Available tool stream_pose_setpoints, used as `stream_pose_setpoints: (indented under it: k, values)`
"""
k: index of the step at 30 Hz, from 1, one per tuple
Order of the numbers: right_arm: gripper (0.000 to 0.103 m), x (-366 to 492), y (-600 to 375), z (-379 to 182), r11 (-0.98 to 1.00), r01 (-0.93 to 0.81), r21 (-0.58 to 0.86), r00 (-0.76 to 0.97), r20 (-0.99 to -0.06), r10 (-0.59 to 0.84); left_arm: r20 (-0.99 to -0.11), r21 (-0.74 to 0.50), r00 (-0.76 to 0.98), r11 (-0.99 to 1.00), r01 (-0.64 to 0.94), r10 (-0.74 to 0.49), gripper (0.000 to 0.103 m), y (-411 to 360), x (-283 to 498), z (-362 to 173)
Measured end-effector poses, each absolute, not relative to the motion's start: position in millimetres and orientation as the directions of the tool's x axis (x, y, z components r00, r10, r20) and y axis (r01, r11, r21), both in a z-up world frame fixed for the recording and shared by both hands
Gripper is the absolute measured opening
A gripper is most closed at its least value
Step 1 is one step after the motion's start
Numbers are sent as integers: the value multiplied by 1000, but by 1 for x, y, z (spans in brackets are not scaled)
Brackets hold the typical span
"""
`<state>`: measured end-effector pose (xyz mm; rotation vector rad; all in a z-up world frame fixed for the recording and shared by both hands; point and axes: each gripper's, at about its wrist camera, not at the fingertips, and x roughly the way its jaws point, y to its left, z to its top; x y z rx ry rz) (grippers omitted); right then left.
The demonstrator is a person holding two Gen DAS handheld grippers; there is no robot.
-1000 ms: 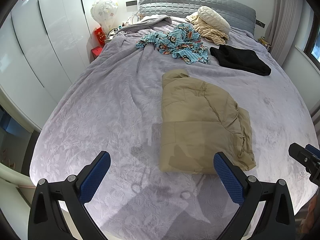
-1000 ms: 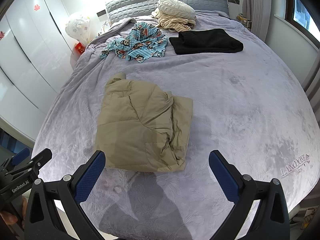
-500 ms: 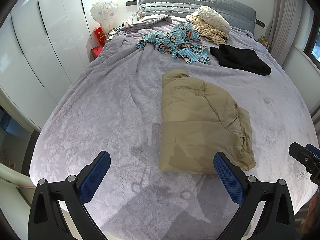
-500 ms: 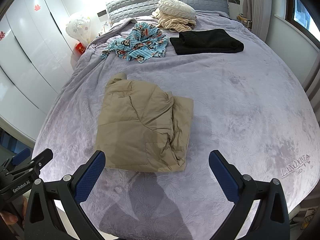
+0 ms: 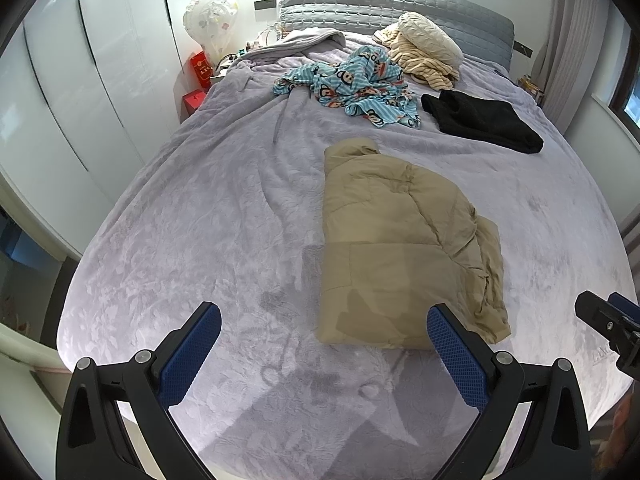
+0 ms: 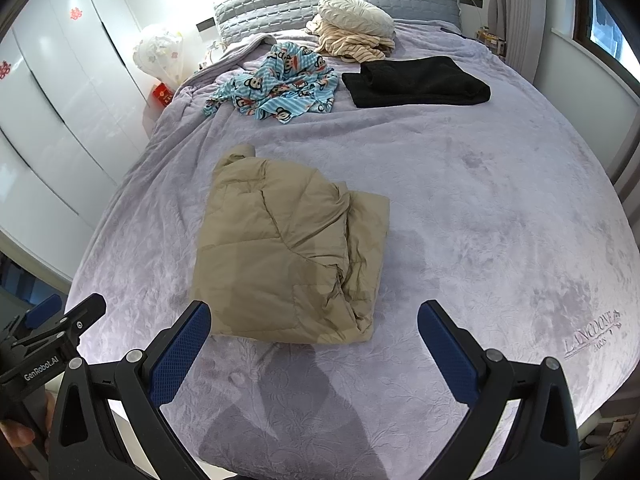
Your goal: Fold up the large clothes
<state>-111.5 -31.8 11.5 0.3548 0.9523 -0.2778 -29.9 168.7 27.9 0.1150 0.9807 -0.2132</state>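
Note:
A tan puffer jacket [image 5: 400, 248] [image 6: 288, 256] lies folded into a rough rectangle on the lilac bedspread [image 5: 200, 220] [image 6: 500, 220], near the foot of the bed. My left gripper [image 5: 324, 344] hangs open above the bed's near edge, just short of the jacket's near hem, with nothing between its blue pads. My right gripper [image 6: 314, 340] is open too, held over the near edge in front of the jacket's right half. Each gripper shows at the edge of the other's view.
Farther up the bed lie a crumpled blue cartoon-print garment [image 5: 352, 84] [image 6: 276, 84], a folded black garment [image 5: 484, 124] [image 6: 416, 80] and a cream pile with a cushion [image 5: 424, 48] [image 6: 352, 28]. White wardrobe doors [image 5: 80, 100] line the left side. A window wall stands to the right.

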Motion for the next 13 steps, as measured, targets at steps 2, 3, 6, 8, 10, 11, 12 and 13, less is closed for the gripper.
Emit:
stream_pose_setpoints:
  k: [2,3,6,8,10,11,12,13]
  values:
    - [103,-109,-31,12,909,379,171,551,-832,-73,-833,-2,538,973,230,-128,103,169,-30,27]
    - [103,-110,-31,12,909,380,171,550,-832,-74,-832,-1,540,973,229,-128,103,169,-30,27]
    - [103,-109,-28,12,908,382,170,549,-833,-75,-828,-7,545,973,231,-135,103,168,-31,27]
    - [103,-110,-28,11,909,381,169,547,-834,-74,-825,-6,549,972,236,-138,103,166,-31,28]
    - [103,-109,-27,11,909,382,169,547,-834,-75,-824,-5,549,971,238,-139,103,165,-32,28]
    - [103,-110,-28,11,909,382,169,547,-834,-75,-826,-7,546,971,240,-141,103,164,-32,28]
    - [103,-110,-29,10,909,381,170,547,-834,-73,-827,-8,544,971,238,-140,103,164,-33,28]
    - [103,-110,-28,10,909,380,170,546,-835,-73,-829,-8,541,971,238,-139,103,164,-32,28]
